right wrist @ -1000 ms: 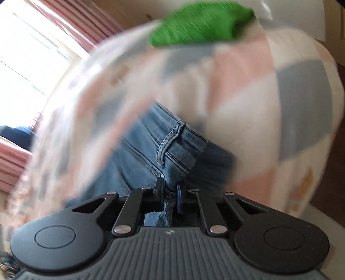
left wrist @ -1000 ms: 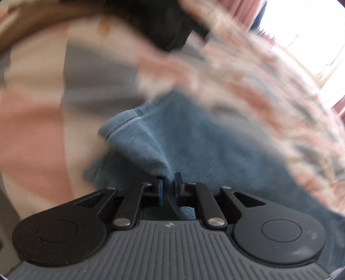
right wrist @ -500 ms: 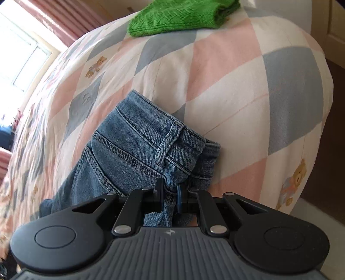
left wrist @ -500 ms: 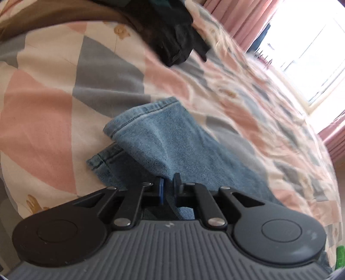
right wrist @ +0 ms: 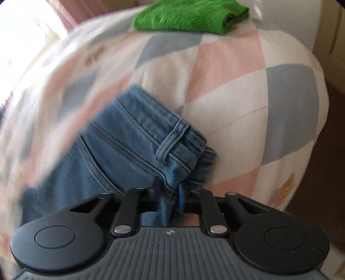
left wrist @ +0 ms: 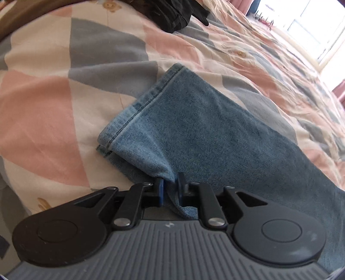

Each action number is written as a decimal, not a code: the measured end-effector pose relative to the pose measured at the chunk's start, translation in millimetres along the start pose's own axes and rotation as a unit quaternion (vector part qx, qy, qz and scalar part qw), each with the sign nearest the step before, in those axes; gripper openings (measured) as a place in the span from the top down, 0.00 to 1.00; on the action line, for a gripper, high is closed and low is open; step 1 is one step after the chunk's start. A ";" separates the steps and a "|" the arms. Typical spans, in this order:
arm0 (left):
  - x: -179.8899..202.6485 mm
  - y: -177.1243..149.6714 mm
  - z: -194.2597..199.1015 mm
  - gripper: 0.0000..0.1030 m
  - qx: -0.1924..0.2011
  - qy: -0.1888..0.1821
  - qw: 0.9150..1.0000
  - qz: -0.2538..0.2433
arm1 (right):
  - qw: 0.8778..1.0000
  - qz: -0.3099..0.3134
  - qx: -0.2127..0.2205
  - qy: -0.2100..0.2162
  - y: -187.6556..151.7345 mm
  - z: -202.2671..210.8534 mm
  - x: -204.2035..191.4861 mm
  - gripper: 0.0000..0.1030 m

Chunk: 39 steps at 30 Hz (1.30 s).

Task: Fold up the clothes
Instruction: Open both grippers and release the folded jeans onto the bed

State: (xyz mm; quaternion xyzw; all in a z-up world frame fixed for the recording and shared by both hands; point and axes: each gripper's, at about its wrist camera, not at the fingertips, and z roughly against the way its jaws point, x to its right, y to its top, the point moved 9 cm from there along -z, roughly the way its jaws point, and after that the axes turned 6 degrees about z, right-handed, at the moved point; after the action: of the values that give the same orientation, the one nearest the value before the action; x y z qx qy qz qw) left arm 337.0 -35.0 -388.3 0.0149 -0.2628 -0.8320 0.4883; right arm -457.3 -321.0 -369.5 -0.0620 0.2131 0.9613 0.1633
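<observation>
I see the jeans (left wrist: 215,129) lying on the bed cover (left wrist: 43,107), a quilt of pink, grey and cream diamonds with small bear prints. From the left wrist camera, the leg end of the jeans stretches away from the left gripper (left wrist: 171,189), with the stitched hem (left wrist: 138,112) lying flat on the cover up and to the left. A fold of denim rises between the two blue pads of this gripper; its jaws have just been opening, a gap shows on each side of the fold, and I read the cloth as released, resting loosely between the pads. A pile of black clothes (left wrist: 172,15) lies at the far end of the bed, well apart from the jeans. From the right wrist camera, the waistband end of the jeans (right wrist: 129,146) lies bunched near the rounded corner of the bed, with a belt loop (right wrist: 172,140) facing up. The right gripper (right wrist: 169,193) sits over this bunched edge; its jaws have also just been opening, denim stands between them, and the pads no longer pinch it. A folded green garment (right wrist: 189,15) rests on the cover beyond, well apart from the jeans. The left part of this view is blurred.
</observation>
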 end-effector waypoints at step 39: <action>257.6 -153.9 6.3 0.52 -0.056 0.023 0.944 -0.325 | 0.940 0.334 0.058 0.042 -47.4 13.4 -100.4 0.49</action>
State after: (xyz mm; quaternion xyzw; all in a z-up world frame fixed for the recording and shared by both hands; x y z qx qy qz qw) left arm 76.7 -184.4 -392.7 0.0912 -0.1857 -0.9583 0.1971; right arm -347.6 -303.5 -356.9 -0.0183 0.2832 0.9431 -0.1735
